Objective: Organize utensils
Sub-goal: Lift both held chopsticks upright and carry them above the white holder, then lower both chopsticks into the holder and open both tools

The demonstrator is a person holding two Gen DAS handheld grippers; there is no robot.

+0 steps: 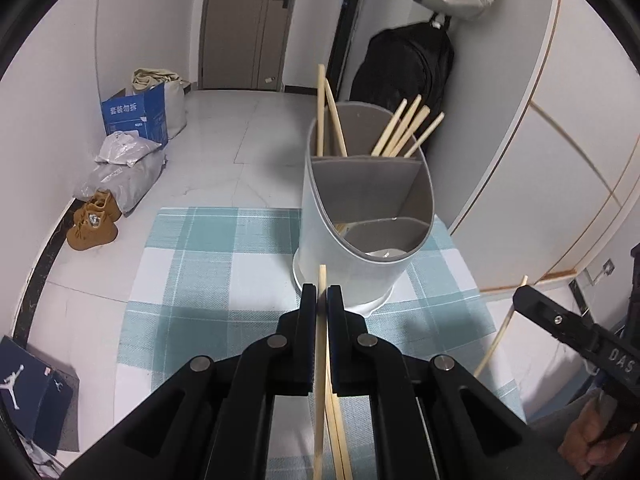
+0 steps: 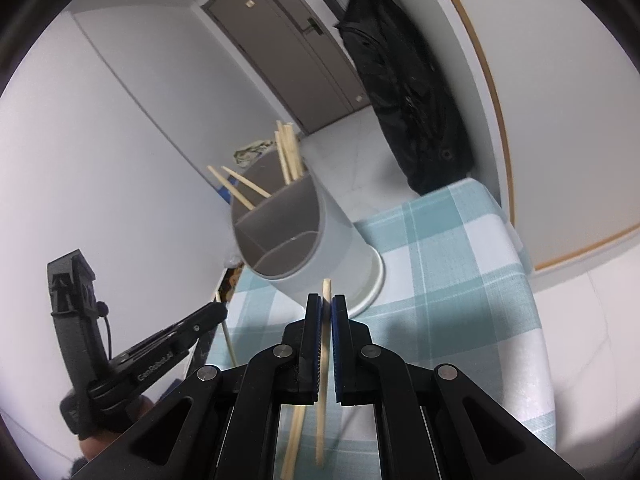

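- The left gripper (image 1: 322, 300) has its jaws drawn in to a thin slit, clamped on chopsticks (image 1: 321, 320). One tip sticks up just past the fingertips; below the jaws at least two sticks fan out.
- The right gripper (image 2: 326, 308) is likewise nearly closed, pinching its own chopsticks (image 2: 325, 320). One tip rises above the pads, and two sticks splay apart beneath the jaws.
- In the left wrist view the right gripper (image 1: 524, 294) shows at the right edge, side-on, a chopstick (image 1: 502, 332) hanging down from it.
- In the right wrist view the left gripper (image 2: 218, 312) shows at the lower left, side-on, a stick running down from its tip.
- The utensil holder (image 1: 320, 240), a pale grey oval tub with a slanted rim, stands just ahead of both grippers on a white saucer-like base (image 2: 374, 280).
- Inside it, dividers make three compartments: two at the back and one large at the front.
- The back left compartment holds two chopsticks (image 1: 328, 120), leaning.
- The back right compartment holds four chopsticks (image 1: 404, 132), leaning right.
- The front compartment shows only a little of something pale at its bottom; I cannot tell what it is.
- The holder rests on a table covered with a teal-and-white checked cloth (image 1: 192, 272), near its far edge.
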